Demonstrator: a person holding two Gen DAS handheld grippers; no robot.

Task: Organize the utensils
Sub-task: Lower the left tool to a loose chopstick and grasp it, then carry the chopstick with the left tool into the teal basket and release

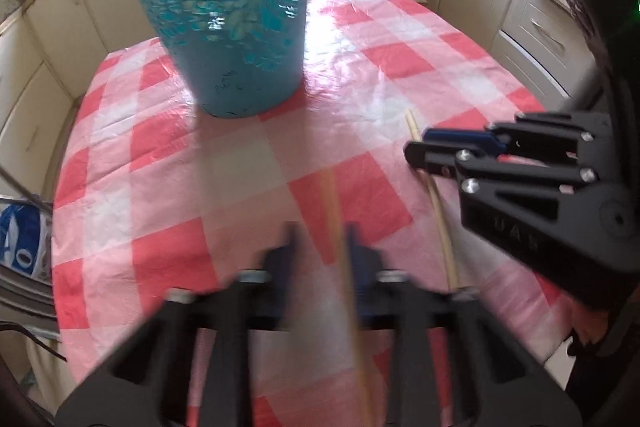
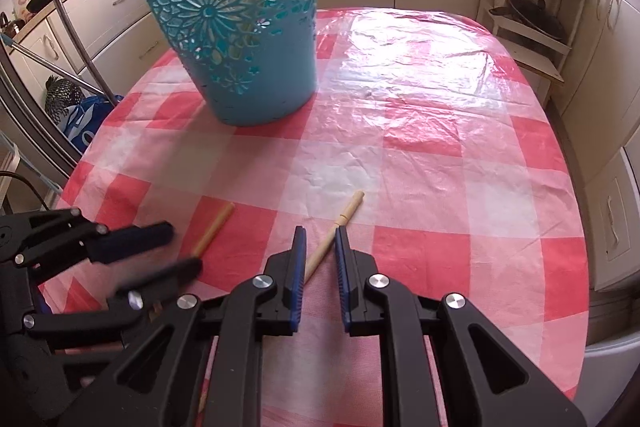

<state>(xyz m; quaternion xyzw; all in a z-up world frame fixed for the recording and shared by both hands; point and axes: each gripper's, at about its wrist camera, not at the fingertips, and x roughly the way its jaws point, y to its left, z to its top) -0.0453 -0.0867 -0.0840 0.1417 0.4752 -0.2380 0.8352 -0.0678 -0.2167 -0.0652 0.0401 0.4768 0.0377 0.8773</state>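
I have two wooden chopsticks lying on the checked tablecloth, both on the near side of the teal cut-out basket. My right gripper is low, pointing forward, its jaws narrowly apart around one chopstick, not yet pinching. My left gripper, blurred, straddles the other chopstick with a wider gap. To do this well, I should centre each stick between the pads, close firmly, then lift toward the basket.
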